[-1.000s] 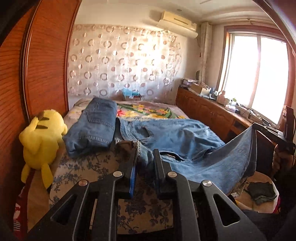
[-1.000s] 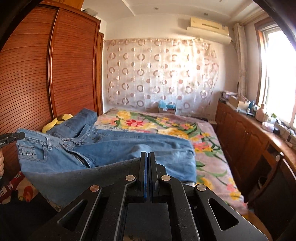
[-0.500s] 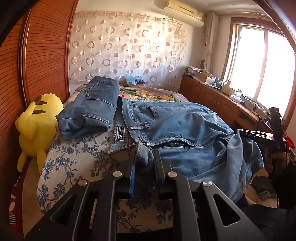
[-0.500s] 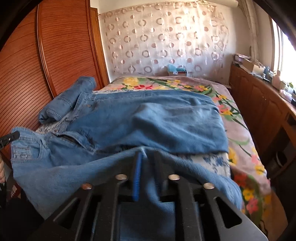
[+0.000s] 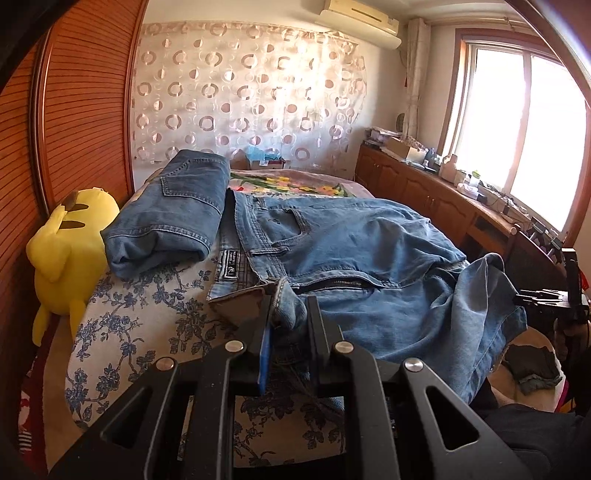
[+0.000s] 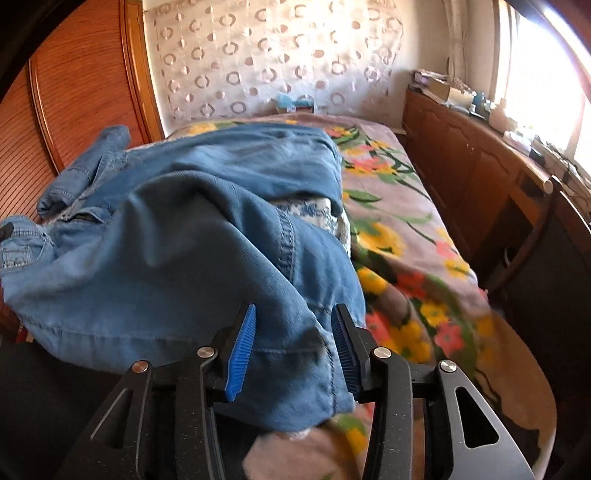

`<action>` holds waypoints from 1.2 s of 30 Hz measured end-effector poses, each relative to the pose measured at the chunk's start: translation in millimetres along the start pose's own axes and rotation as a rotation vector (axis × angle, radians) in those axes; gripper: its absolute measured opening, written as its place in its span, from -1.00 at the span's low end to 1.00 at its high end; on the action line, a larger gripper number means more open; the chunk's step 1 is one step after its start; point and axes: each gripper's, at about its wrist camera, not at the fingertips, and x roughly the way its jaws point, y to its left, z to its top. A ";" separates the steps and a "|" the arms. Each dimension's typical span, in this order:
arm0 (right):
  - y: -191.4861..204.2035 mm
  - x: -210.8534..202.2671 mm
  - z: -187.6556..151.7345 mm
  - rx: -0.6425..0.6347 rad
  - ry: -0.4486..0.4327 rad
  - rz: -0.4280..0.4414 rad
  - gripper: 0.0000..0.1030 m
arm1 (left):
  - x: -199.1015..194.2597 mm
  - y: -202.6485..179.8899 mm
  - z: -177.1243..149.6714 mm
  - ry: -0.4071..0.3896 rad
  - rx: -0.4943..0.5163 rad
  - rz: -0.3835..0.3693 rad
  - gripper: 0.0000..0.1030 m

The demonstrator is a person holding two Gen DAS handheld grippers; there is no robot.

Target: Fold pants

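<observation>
Pants [image 5: 351,251]: blue denim jeans, lay spread across the near end of the bed [image 5: 147,325], waistband toward its left edge, legs doubled back over the body of the garment, one hem hanging past the bed's near edge.

Left gripper [image 5: 288,314]: fingers closed on a bunched fold of the waistband, just beside the open fly zip. A brown lining flap stood out to the left of the pinch.

Right gripper [image 6: 291,332]: blue-padded fingers [image 6: 242,350] stood apart, with the leg hem lying loosely between them; from this view, cloth draped over the near edge of the bed. Whether the pads touched the denim could not be told.

Folded jeans [image 5: 173,214]: a second blue pair, already folded, rested toward the left edge of the bed, touching the waistband of the first.

Plush toy [image 5: 64,254]: yellow, leaned at the bed's left edge against the wooden wardrobe [image 5: 74,110].

Floral blanket [image 6: 399,229]: covered the right and far part of the bed.

Cabinet [image 5: 424,192]: low wooden run under the window [image 5: 524,129], cluttered on top.

Curtain [image 5: 240,99]: circle-patterned, at the far wall, air conditioner [image 5: 358,14] above.
</observation>
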 end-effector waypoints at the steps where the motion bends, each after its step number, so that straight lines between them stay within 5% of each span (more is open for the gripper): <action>1: -0.7 -0.4 -0.7 -0.004 0.011 0.007 -0.12 | 0.4 -0.3 0.0 0.000 0.001 0.000 -0.67; 9: -4.5 16.4 6.6 0.023 0.061 0.047 -0.13 | 5.4 1.6 0.1 0.010 0.005 0.004 -0.67; 11: -8.9 11.9 9.8 0.034 0.053 0.055 -0.52 | 5.3 2.0 -0.1 0.012 0.002 0.008 -0.67; 14: -7.6 7.3 11.6 0.010 0.039 0.072 -0.80 | 2.9 1.2 0.5 0.010 0.006 0.014 -0.67; 28: -38.3 -119.4 65.2 0.011 -0.379 -0.012 -0.88 | -68.1 -6.6 55.1 -0.201 -0.017 0.029 -0.70; 36: -36.8 -171.6 74.0 -0.064 -0.512 -0.042 -0.88 | -103.3 -10.3 74.1 -0.305 -0.023 0.024 -0.70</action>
